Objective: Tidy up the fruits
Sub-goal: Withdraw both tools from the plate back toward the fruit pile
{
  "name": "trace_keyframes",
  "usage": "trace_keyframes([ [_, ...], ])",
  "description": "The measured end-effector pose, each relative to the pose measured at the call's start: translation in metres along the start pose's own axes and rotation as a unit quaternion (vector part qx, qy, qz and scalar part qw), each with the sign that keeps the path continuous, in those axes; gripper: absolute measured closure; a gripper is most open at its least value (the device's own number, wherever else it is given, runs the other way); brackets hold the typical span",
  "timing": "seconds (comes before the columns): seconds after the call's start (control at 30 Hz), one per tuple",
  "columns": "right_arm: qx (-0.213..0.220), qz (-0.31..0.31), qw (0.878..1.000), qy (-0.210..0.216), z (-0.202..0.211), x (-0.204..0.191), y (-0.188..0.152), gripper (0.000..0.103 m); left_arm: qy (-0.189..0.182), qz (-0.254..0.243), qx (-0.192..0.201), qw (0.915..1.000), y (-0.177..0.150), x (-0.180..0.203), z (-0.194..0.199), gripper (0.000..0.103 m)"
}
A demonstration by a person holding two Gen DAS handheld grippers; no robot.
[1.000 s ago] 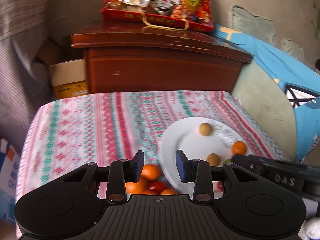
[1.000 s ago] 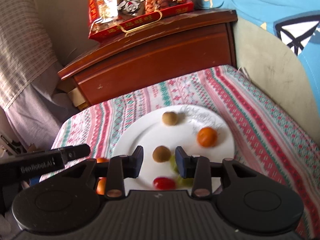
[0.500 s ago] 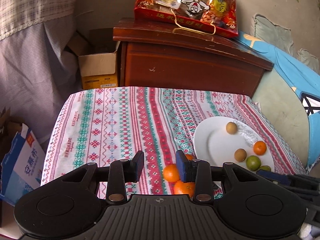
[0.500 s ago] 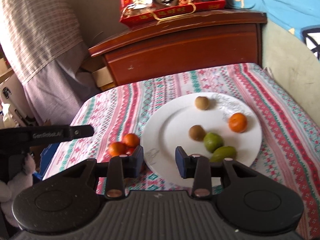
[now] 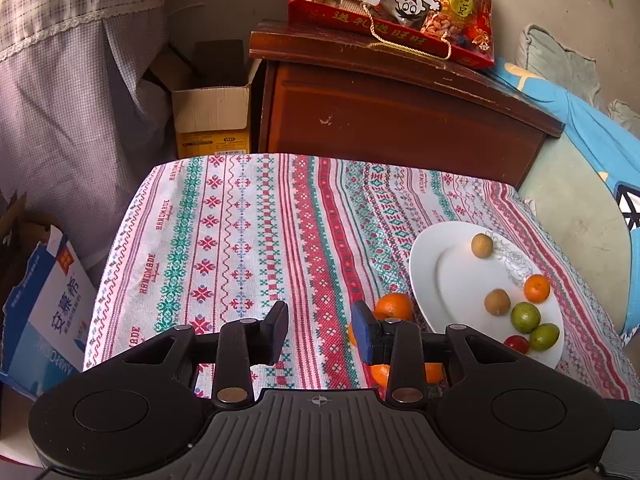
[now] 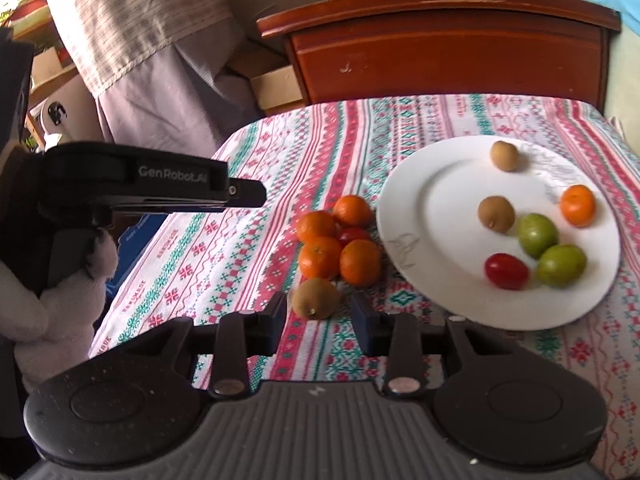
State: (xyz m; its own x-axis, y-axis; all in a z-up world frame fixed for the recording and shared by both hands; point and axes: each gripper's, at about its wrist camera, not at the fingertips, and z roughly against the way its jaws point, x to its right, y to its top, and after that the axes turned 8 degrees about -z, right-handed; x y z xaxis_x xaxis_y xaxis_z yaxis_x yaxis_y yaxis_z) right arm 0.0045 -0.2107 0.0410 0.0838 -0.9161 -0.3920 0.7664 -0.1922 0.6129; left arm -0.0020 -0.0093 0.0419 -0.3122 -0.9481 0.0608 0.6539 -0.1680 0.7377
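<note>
A white plate (image 6: pixel 440 184) on the patterned tablecloth carries two brown fruits, a small orange (image 6: pixel 577 210), two green fruits (image 6: pixel 538 235) and a red tomato (image 6: pixel 506 271). Left of it lie several loose oranges (image 6: pixel 320 262), a red tomato (image 6: pixel 354 235) and a brown fruit (image 6: pixel 315 298). My right gripper (image 6: pixel 320 320) is open, its tips just short of that brown fruit. My left gripper (image 5: pixel 320 334) is open over bare cloth, with the oranges (image 5: pixel 394 306) behind its right finger and the plate (image 5: pixel 452 276) further right.
A dark wooden cabinet (image 5: pixel 400 120) with a red snack bag (image 5: pixel 392 4) stands behind the table. Cardboard boxes (image 5: pixel 212 120) and a blue carton (image 5: pixel 44 312) sit off the left edge. A gloved hand (image 6: pixel 60 308) holds the left gripper's body (image 6: pixel 140 184).
Both grippers have swung left. The left one went from above the oranges by the plate to bare cloth. The right one went from over the plate to the loose fruit pile.
</note>
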Motion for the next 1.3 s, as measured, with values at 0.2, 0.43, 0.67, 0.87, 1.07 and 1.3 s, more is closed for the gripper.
trace_keyframes([
  [0.2,-0.001,0.007,1.000,-0.009,-0.013,-0.001,-0.002,0.066,-0.001,0.000,-0.006,1.0000,-0.004,-0.002,-0.004,0.069],
  [0.43,-0.001,0.015,1.000,-0.008,-0.017,-0.003,-0.004,0.074,-0.011,-0.012,-0.015,0.9998,-0.010,0.004,-0.009,0.069],
  [0.67,0.007,-0.007,1.000,-0.025,0.000,0.011,-0.005,0.075,-0.040,-0.039,-0.018,0.9983,-0.018,0.020,-0.013,0.070],
  [0.87,0.012,-0.021,0.999,-0.046,0.009,0.026,-0.005,0.075,-0.051,-0.059,-0.017,0.9968,-0.021,0.029,-0.017,0.070],
  [1.07,0.014,-0.028,0.998,-0.056,0.010,0.034,-0.006,0.075,-0.069,-0.072,-0.009,0.9950,-0.021,0.037,-0.011,0.071],
  [1.3,0.014,-0.036,0.998,-0.057,0.010,0.038,-0.006,0.075,-0.068,-0.114,-0.014,0.9910,-0.027,0.046,-0.015,0.071],
])
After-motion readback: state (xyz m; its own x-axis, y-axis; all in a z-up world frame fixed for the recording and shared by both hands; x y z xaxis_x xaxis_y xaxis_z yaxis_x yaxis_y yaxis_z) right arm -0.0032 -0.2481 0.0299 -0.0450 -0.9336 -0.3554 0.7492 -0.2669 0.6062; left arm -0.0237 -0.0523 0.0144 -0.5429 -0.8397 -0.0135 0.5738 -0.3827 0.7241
